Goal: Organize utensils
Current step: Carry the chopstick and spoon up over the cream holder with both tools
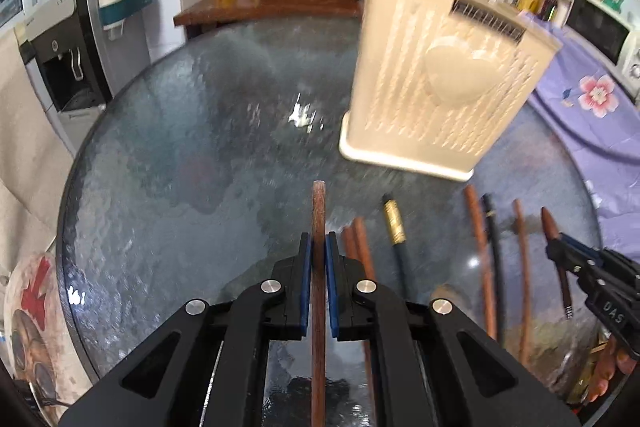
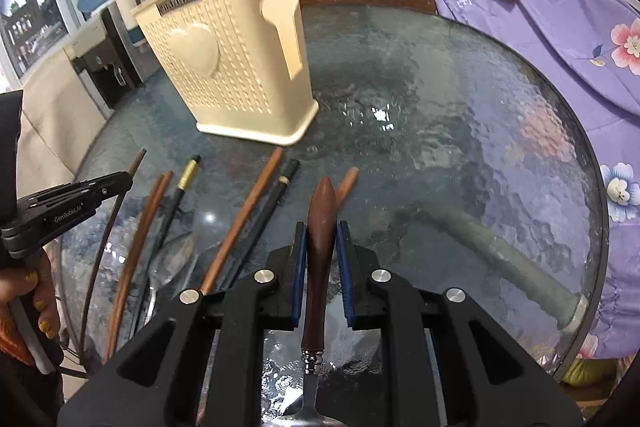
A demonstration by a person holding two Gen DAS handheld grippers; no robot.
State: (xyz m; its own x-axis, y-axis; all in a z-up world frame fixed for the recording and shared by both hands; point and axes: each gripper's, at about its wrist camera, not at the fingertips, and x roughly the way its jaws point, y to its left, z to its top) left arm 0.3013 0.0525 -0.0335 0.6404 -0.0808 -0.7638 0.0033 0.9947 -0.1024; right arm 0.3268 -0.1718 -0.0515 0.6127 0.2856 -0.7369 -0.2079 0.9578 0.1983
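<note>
1. Left wrist view: left gripper (image 1: pixel 319 247) clamped on a brown chopstick (image 1: pixel 319 211), pads tight both sides. Stick runs straight fwd along the fingers, tip clear of the glass table (image 1: pixel 180 155). Risk: thin round stick, narrow grip; could pivot or slide out if tilted.
2. Right wrist view: right gripper (image 2: pixel 321 239) clamped on the spoon's wooden handle (image 2: pixel 322 211); metal neck and bowl hang back under the camera. Risk: handle tapers, so it may slip between the pads; bowl-end weight could swing it.
3. Cream utensil holder (image 2: pixel 236 67) stands upright on the table, beyond the loose sticks. Top opening not visible here; aim judged hard. Risk: a stick end hitting the rim could tip or shove the light holder.
4. Loose chopsticks (image 2: pixel 244 215), brown and black, lie fanned btwn the two grippers, some touching. Risk: both tools converging on the holder may collide or knock these.
</note>
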